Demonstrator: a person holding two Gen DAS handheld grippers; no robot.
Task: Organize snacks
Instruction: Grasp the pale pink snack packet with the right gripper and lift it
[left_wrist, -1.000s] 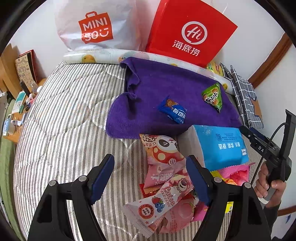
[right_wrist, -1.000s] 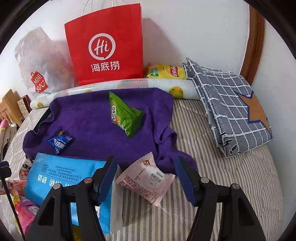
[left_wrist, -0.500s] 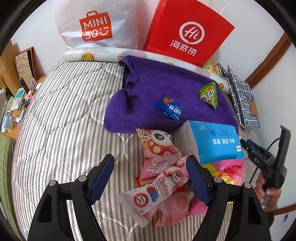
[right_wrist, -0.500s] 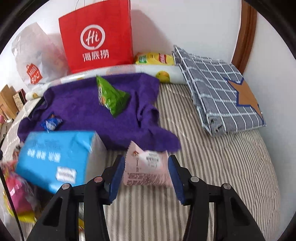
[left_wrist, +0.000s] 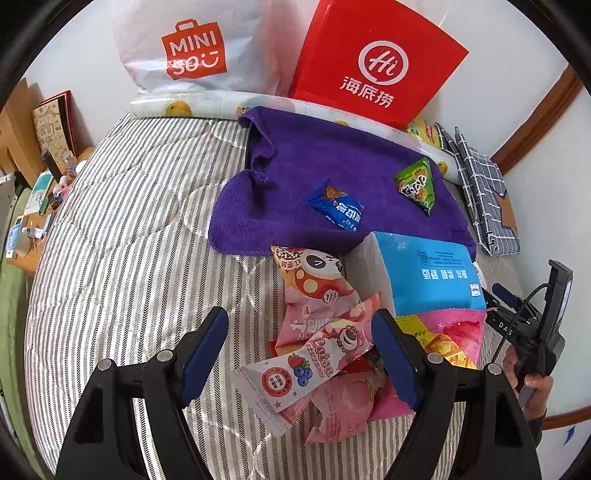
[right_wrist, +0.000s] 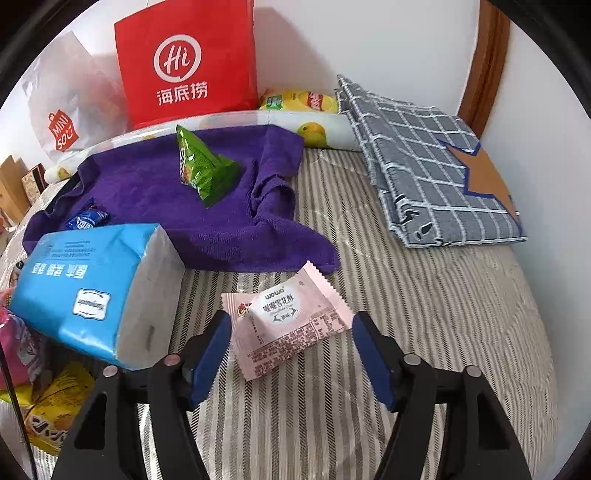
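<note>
With the right tongs (right_wrist: 290, 334) having just been opening, apart around the pink packet (right_wrist: 286, 325), and the left tongs (left_wrist: 299, 341) apart over the snack pile (left_wrist: 325, 354), a shallow bite risks slipping off the crinkly wrapper.

Purple towel (right_wrist: 166, 206): fuzzy matt cloth. Striped bed cover (right_wrist: 424, 314): quilted cloth, slight sheen. Pink snack packet (right_wrist: 288, 321): matt plastic film, crimped ends. Green chip bag (right_wrist: 203, 170): glossy foil. Blue tissue pack (right_wrist: 88, 280): shiny plastic wrap. Red bag (right_wrist: 188, 62): matt paper.

Left gripper (left_wrist: 300, 354) and right gripper (right_wrist: 290, 352) are showing black frames, silver screws and blue finger pads (left_wrist: 205, 354); a black cable is trailing alongside.
</note>
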